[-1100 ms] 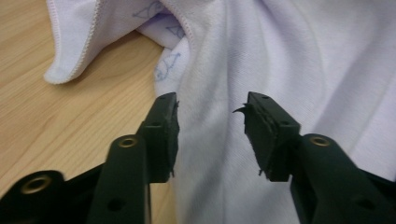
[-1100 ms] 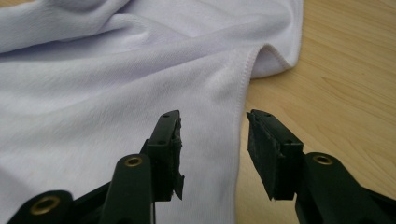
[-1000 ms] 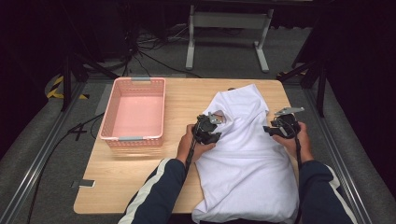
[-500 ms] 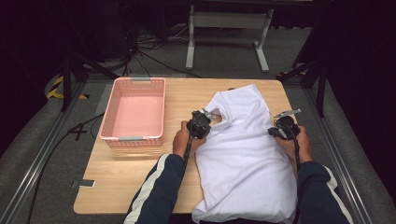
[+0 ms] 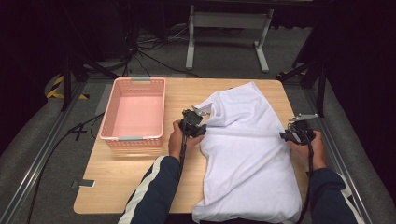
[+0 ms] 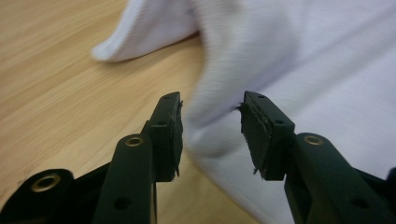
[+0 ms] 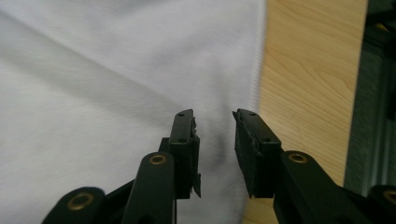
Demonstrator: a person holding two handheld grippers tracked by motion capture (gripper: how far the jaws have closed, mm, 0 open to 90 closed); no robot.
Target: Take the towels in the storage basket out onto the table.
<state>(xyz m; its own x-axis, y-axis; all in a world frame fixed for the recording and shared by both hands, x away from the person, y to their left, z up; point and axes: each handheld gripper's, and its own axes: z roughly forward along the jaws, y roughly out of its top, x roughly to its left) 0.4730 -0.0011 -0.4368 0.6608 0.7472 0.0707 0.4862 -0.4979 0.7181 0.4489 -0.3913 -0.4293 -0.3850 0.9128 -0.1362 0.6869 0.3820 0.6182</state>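
A white shirt (image 5: 247,154) lies spread on the wooden table (image 5: 187,93), its bottom hanging over the near edge. My left gripper (image 5: 200,126) is at the shirt's left edge, beside the sleeve. Its jaws have just been opening, and in the left gripper view a raised fold of the shirt (image 6: 219,107) stands between the left gripper (image 6: 210,121) pads without being pressed. My right gripper (image 5: 286,136) is at the shirt's right edge. In the right gripper view the right gripper (image 7: 214,135) has also just been opening, over the shirt (image 7: 102,93) near its hem, gripping nothing.
A pink plastic basket (image 5: 133,138) stands empty on the left part of the table, close to my left hand. Bare wood (image 7: 303,74) shows between the shirt's hem and the table's right edge. Metal rails and cables run along the floor around the table.
My right gripper has moved outward toward the table's right edge and a little nearer. The left gripper has shifted slightly left. The shirt lies wider and flatter between them.
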